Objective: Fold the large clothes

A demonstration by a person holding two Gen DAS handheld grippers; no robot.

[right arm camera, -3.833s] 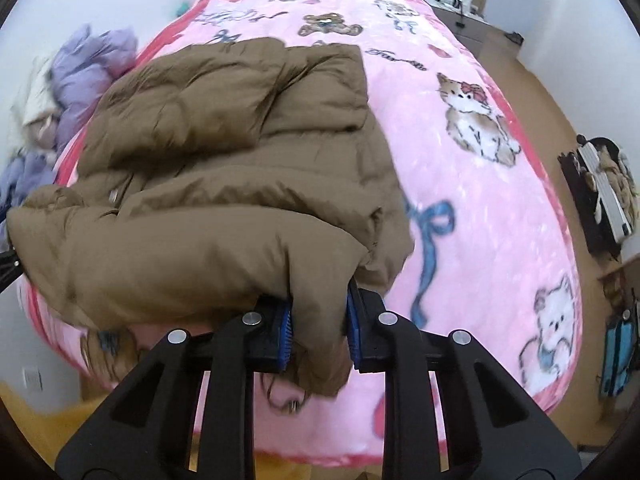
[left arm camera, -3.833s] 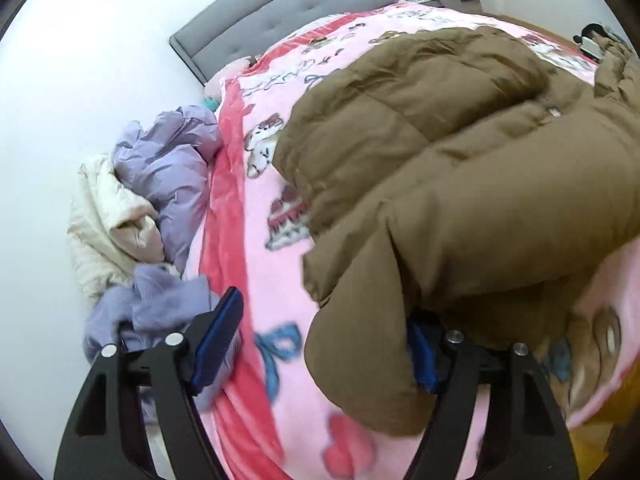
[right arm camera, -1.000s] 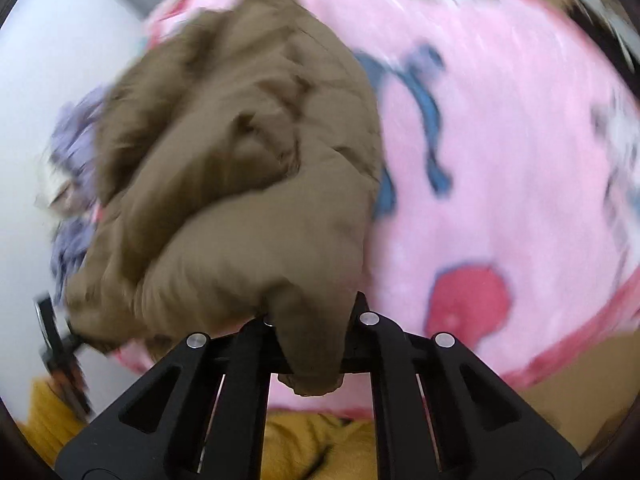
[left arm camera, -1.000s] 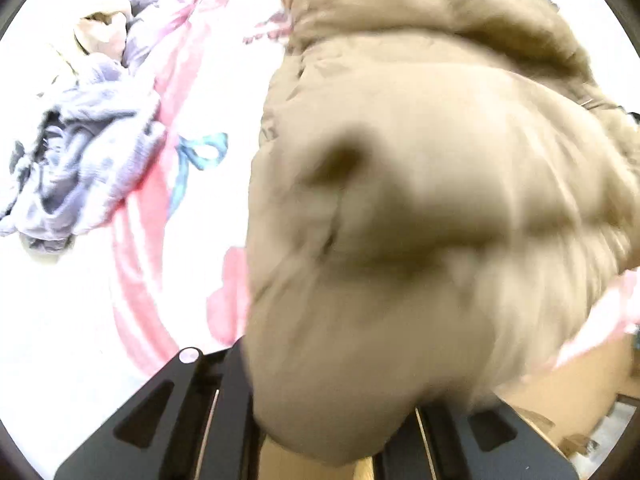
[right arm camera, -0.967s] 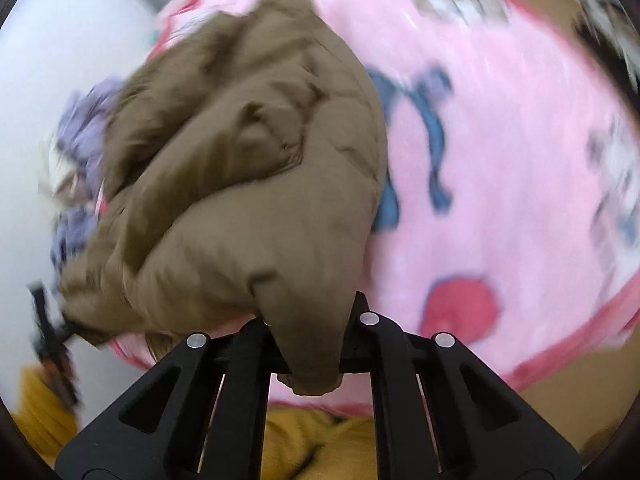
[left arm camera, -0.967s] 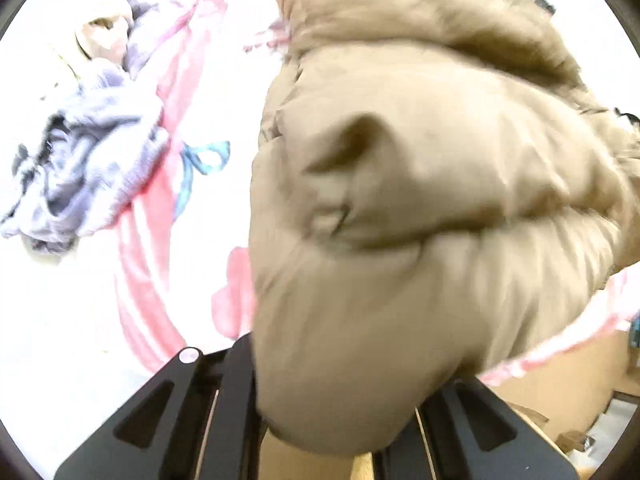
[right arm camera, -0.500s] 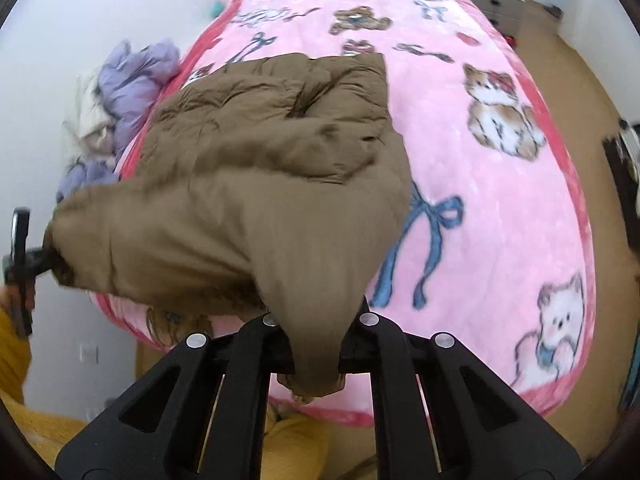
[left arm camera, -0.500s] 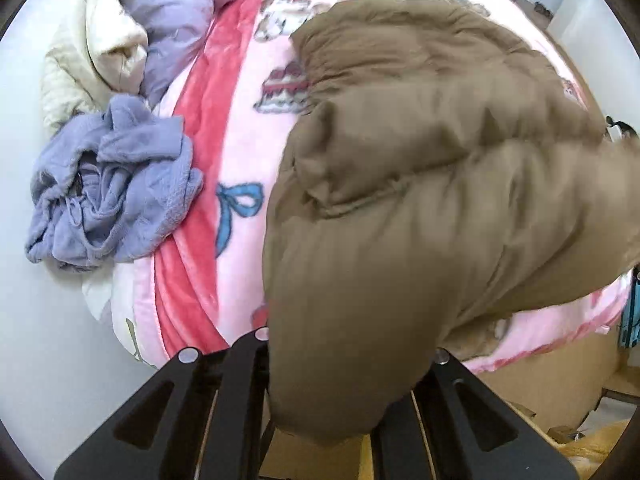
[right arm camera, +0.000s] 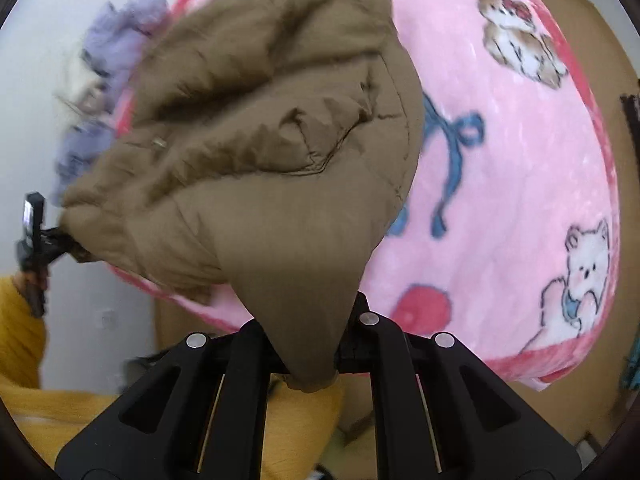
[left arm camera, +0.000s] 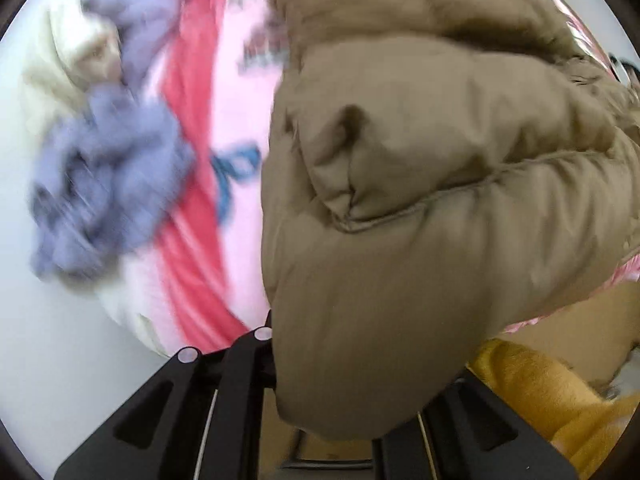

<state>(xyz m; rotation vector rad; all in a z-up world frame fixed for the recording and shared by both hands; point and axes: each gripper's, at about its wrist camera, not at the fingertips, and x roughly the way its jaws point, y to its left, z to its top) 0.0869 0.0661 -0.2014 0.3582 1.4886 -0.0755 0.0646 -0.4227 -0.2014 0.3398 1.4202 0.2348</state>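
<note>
Matt quilted brown jacket [right arm camera: 280, 152] cloth; plush pink blanket [right arm camera: 520, 184].

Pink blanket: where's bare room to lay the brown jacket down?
Free: blanket right of the jacket, from the blue bow to the bear prints. Crowded: the left edge, where purple clothes and a cream garment pile against the wall.

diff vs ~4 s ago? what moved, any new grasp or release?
The left gripper, open beside the brown puffer jacket earlier, is now shut on its near edge. The right gripper keeps its grip. Both have raised that edge off the pink blanket, so it hangs bunched from the jaws; the far part looks still on the bed. The purple and cream clothes pile by the wall is unchanged.
</note>
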